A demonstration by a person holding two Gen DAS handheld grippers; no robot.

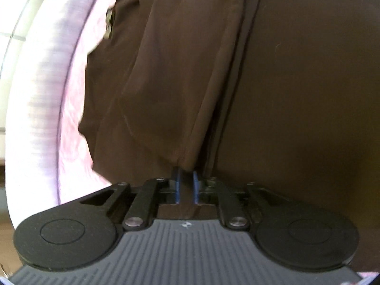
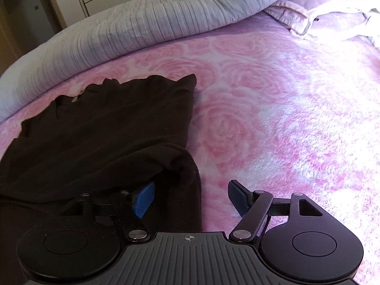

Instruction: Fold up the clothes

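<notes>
Brown garment (image 2: 99,128) lies on the pink rose blanket (image 2: 273,109); your left claw (image 1: 186,185) pinches a fold of it, while your right claw (image 2: 190,199) gapes wide at its edge.

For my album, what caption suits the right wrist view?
Open right gripper straddling the edge of a dark brown garment on a pink rose-patterned blanket.

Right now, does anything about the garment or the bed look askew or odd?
Yes. The dark brown garment lies unevenly on the pink blanket: its far edge is ragged, and a loose fold bunches over the open right hand-held gripper. The left hand-held gripper pinches a hanging bunch of it.
</notes>
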